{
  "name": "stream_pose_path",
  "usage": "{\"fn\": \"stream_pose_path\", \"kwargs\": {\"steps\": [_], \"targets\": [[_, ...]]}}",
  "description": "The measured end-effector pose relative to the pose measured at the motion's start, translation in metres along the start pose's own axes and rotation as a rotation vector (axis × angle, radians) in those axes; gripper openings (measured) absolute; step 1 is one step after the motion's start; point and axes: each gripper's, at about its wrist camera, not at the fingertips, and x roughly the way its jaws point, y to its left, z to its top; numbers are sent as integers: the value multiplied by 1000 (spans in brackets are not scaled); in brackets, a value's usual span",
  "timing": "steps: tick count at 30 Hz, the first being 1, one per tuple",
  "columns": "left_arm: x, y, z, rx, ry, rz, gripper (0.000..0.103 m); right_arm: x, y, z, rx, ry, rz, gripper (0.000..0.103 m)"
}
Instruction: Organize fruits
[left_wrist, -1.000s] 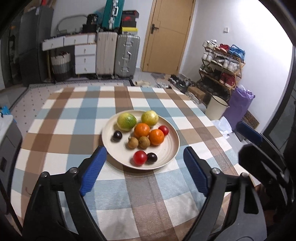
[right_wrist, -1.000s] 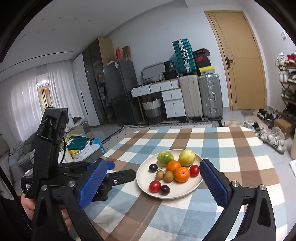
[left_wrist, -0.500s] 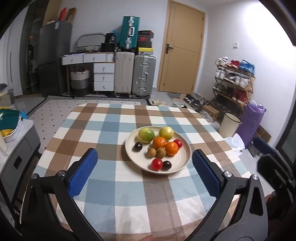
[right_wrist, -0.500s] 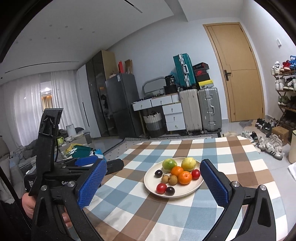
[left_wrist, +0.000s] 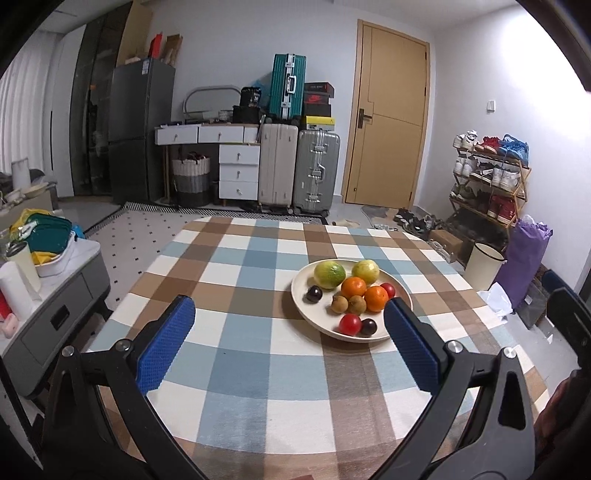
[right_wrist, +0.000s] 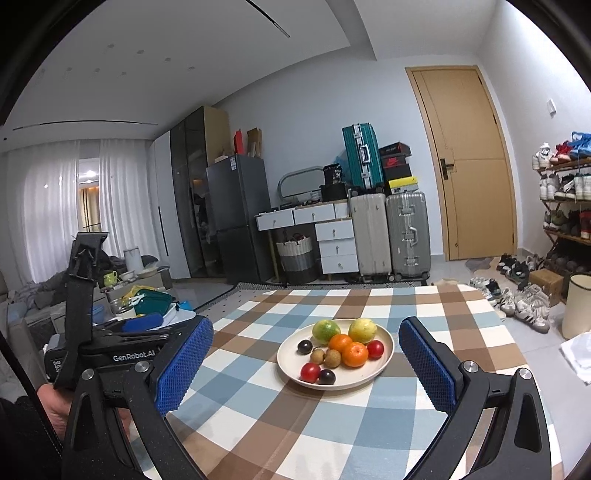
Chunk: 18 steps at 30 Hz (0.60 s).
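A cream plate (left_wrist: 306, 283) sits on the checked tablecloth (left_wrist: 236, 280), also in the right wrist view (right_wrist: 286, 365). It holds a green citrus (left_wrist: 329, 274), a yellow-green fruit (left_wrist: 365, 271), two oranges (left_wrist: 376, 298), two brown longans (left_wrist: 339, 303), red fruits (left_wrist: 349, 324) and dark plums (left_wrist: 314, 293). My left gripper (left_wrist: 288, 332) is open and empty, held back from the plate near the table's front edge. My right gripper (right_wrist: 304, 363) is open and empty, also back from the plate. The left gripper shows at the left in the right wrist view (right_wrist: 140, 326).
A grey side cabinet (left_wrist: 48, 302) with bowls stands left of the table. Suitcases (left_wrist: 297, 168), white drawers (left_wrist: 238, 166) and a door (left_wrist: 388, 133) are at the far wall. A shoe rack (left_wrist: 487, 177) and white bin (left_wrist: 482, 266) stand on the right.
Both grippers have pulled back and up from the plate, so it looks smaller and farther. The left wrist view has swung so the plate sits to the right. The fruits have not moved.
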Motion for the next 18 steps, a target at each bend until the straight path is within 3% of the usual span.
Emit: {"fn": "stream_pose_path", "kwargs": {"steps": [6, 18], "targets": [[-7, 4, -10, 9, -19, 3, 102, -3, -3, -12, -28, -14, -50, 102], [4, 8, -34, 86, -138, 60, 102, 12, -17, -24, -90, -13, -119, 102]]}}
